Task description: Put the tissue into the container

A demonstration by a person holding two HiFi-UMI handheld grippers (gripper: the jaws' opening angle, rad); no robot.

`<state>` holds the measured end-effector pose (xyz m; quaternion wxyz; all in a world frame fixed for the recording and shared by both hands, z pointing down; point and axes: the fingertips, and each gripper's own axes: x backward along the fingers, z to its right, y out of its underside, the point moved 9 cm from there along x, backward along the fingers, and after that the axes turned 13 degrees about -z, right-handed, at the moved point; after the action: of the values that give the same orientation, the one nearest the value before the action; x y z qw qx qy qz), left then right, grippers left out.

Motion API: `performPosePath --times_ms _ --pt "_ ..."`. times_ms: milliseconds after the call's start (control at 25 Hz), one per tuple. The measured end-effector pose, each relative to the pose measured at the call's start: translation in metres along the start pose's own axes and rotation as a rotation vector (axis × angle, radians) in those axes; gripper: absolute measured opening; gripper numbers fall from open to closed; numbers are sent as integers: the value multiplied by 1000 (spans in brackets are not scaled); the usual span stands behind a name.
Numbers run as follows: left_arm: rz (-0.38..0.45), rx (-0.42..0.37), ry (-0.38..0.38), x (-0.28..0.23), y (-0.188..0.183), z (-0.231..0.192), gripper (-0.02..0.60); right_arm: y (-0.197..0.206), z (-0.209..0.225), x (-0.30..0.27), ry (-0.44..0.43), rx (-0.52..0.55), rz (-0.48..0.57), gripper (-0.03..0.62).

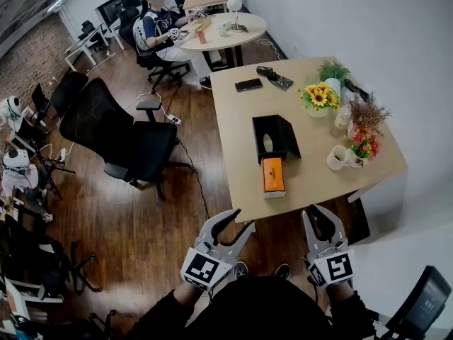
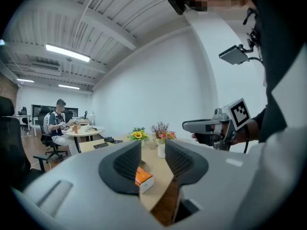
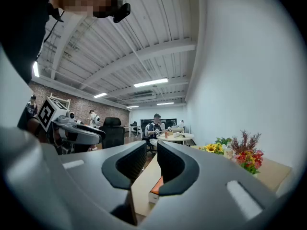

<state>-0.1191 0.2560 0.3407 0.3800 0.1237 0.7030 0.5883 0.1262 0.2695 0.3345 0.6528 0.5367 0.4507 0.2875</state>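
Observation:
An orange tissue pack [image 1: 273, 176] lies near the front edge of the wooden table [image 1: 237, 126], touching the near end of a black open-topped container [image 1: 277, 137]. Both grippers hover off the table's front edge, over the floor. My left gripper [image 1: 242, 221] is open and holds nothing; in its own view [image 2: 153, 150] the orange pack [image 2: 144, 178] shows low through the gap. My right gripper [image 1: 316, 217] is empty, its jaws nearly together [image 3: 152, 153], with the pack [image 3: 157, 191] below them.
On the table's right side stand a white mug [image 1: 338, 159], a sunflower pot [image 1: 318, 96] and red flowers [image 1: 364, 140]. A phone [image 1: 248, 85] lies at the far end. A black office chair [image 1: 120, 137] stands left of the table. A person [image 1: 159, 27] sits at a round table farther back.

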Motion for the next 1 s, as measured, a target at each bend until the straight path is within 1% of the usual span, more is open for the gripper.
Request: performPosePath --times_ms 120,360,440,520,640,840,920,1000 --pt "-34 -9 19 -16 15 -13 149 12 1 -17 -7 12 -36 100" --pt "-121 31 66 -39 43 -35 187 42 -3 -45 -5 16 -150 165" --pt "-142 48 99 -46 53 -43 193 51 -5 -55 -2 -10 -190 188" --pt "-173 94 147 -53 63 -52 195 59 -5 -66 -3 -40 -231 204" --pt "-225 143 191 -65 79 -70 193 69 0 -83 8 -68 -296 204" --pt "-293 145 208 -92 99 -93 195 86 16 -113 33 -54 -403 204" --pt "-328 154 223 -107 106 -96 193 96 23 -124 18 -57 -451 204" --pt "-357 203 251 -124 111 -100 193 105 33 -136 -7 -59 -493 204"
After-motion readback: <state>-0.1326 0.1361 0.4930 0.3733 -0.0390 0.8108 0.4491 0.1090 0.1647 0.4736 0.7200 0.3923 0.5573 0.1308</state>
